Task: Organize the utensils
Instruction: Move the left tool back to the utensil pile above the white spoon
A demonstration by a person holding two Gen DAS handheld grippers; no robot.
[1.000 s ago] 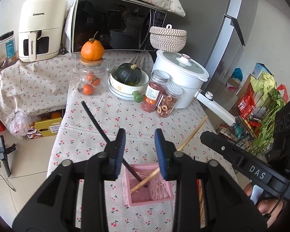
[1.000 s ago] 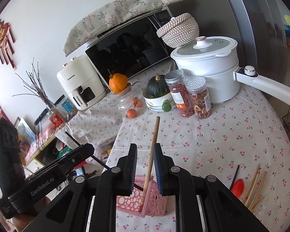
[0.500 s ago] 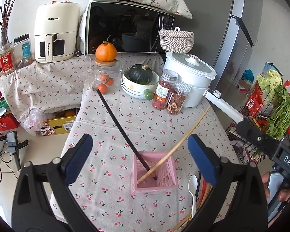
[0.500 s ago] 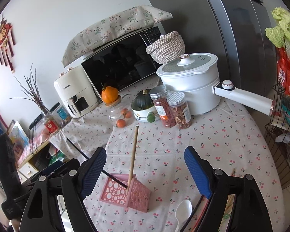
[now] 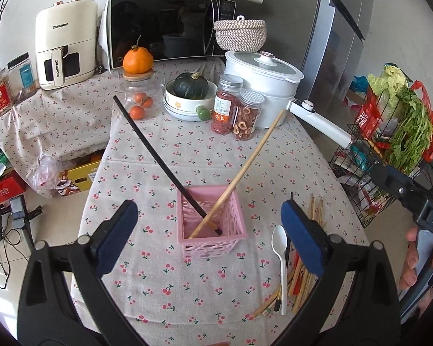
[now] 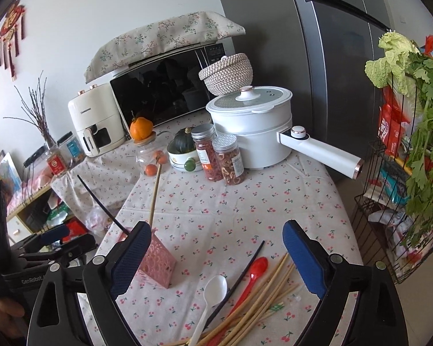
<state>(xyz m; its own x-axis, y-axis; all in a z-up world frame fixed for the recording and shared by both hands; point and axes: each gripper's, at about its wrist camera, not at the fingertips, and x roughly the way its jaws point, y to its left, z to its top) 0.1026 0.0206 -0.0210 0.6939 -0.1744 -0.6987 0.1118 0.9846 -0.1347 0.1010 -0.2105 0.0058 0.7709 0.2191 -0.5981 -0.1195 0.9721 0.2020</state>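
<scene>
A pink perforated holder (image 5: 212, 225) stands on the cherry-print tablecloth. A black chopstick (image 5: 158, 161) and a wooden chopstick (image 5: 245, 167) lean in it. The holder also shows in the right wrist view (image 6: 156, 265). To its right lie a white spoon (image 6: 212, 294), a red spoon (image 6: 252, 271), a black chopstick (image 6: 245, 265) and several wooden chopsticks (image 6: 262, 297). My left gripper (image 5: 209, 240) is open and empty, just in front of the holder. My right gripper (image 6: 216, 259) is open and empty above the loose utensils.
At the back of the table stand a white pot with a long handle (image 6: 254, 127), two spice jars (image 6: 219, 155), a bowl with a green squash (image 5: 190, 95) and a glass jar with an orange on top (image 5: 138, 92). A wire rack with greens (image 6: 412, 155) stands on the right.
Both grippers have opened wide and pulled back from the holder. The right one let go of the wooden chopstick, which now leans in the holder beside the black one.
</scene>
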